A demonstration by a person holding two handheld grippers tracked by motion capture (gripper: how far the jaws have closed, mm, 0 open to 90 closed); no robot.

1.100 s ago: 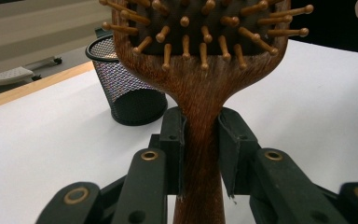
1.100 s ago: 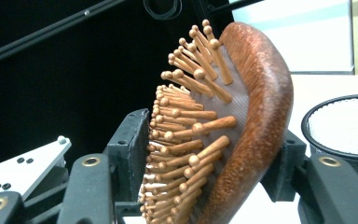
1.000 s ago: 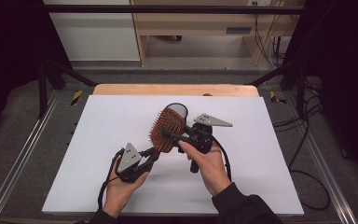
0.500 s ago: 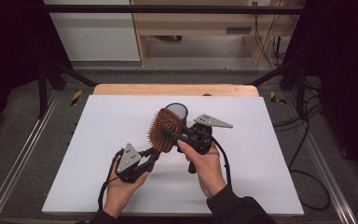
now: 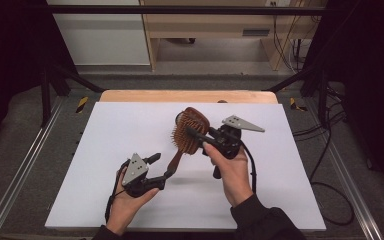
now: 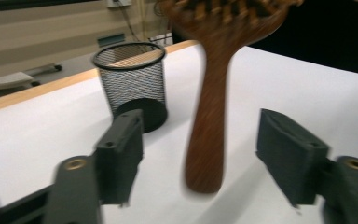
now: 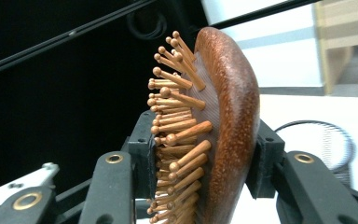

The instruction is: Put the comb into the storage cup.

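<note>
The right gripper point(image 5: 196, 135) was clamped on the head of the wooden hairbrush point(image 5: 190, 131), 1 jaw pressed against the bristle side and the other against the smooth rounded back. In the right gripper view the brush head point(image 7: 214, 135) stood on edge between the 2 black jaws, the bristles point(image 7: 177, 135) pointing toward the jaw on the left of that view. The brush was lifted off the white worktop point(image 5: 105, 150), its handle slanting down and toward the left gripper point(image 5: 161, 166).

The left gripper's jaws had just been opening and stood apart, with the handle's end between them (touching neither pad, as far as the left gripper view showed). There the handle point(image 6: 209, 140) hung blurred in the gap, nearer the middle than either jaw. The left hand point(image 5: 125, 205) held its gripper low over the worktop, while the right hand point(image 5: 232, 172) held its own higher and farther from the person.

Beyond the left gripper's jaws, a black mesh cup point(image 6: 131, 84) stood upright on the worktop, just behind the brush head as seen from above.
</note>
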